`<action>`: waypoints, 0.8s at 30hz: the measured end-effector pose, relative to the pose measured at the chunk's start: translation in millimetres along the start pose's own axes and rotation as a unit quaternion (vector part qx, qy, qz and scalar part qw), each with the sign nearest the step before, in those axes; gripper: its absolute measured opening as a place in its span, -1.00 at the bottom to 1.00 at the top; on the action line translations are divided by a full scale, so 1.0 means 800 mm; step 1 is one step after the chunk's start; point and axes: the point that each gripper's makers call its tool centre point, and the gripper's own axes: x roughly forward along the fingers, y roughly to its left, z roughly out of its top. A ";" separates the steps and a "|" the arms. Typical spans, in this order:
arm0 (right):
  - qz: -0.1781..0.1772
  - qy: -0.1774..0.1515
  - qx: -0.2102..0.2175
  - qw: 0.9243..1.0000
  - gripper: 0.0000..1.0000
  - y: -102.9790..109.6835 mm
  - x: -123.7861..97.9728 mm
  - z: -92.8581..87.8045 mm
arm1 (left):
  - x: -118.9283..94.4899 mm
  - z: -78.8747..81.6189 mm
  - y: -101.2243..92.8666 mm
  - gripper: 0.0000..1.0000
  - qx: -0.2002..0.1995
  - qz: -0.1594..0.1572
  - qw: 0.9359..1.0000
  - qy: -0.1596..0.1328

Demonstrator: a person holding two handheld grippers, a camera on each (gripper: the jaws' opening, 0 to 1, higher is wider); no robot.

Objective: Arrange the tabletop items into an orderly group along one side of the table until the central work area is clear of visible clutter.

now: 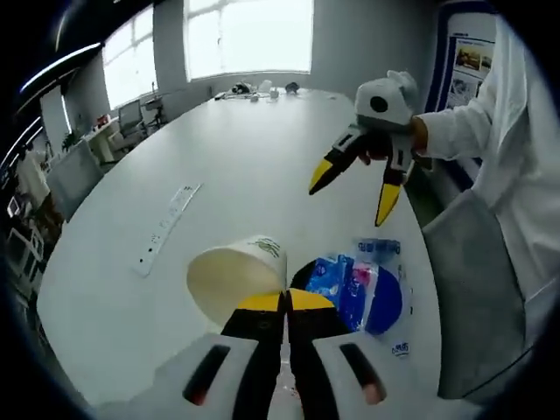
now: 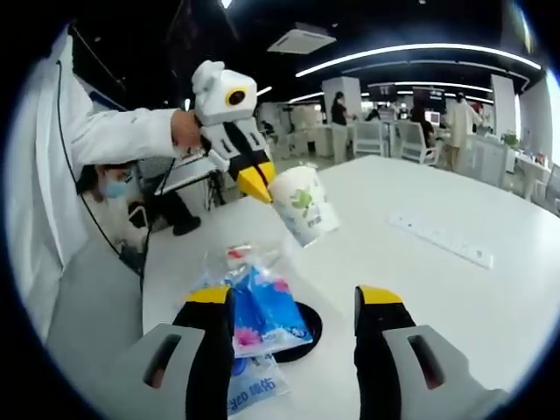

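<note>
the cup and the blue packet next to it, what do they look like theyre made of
The cup looks like matte paper: opaque cream wall, rolled rim, printed green logo. The blue packet looks like thin glossy plastic film: it crinkles and catches light. The left gripper is shut on the cup's rim.

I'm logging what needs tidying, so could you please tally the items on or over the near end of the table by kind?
Paper cup: 1, held in the left gripper
Blue packet: 1
Dark disc under the packet: 1
Power strip: 1
Total: 4
</note>
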 end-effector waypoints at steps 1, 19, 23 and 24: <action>-0.001 0.001 -0.001 1.000 0.06 -0.001 0.000 0.001 | -0.001 0.004 0.001 -1.00 0.002 -0.001 1.000 0.001; -0.014 0.003 0.015 1.000 0.04 -0.010 -0.021 -0.022 | 0.011 0.008 0.041 -1.00 0.115 -0.020 0.988 0.106; -0.022 0.006 0.023 0.999 0.04 -0.011 -0.029 -0.033 | 0.023 0.001 0.050 -1.00 0.122 -0.029 0.985 0.122; -0.024 0.007 0.025 0.999 0.04 -0.010 -0.031 -0.036 | 0.025 -0.003 0.051 -1.00 0.125 -0.032 0.983 0.128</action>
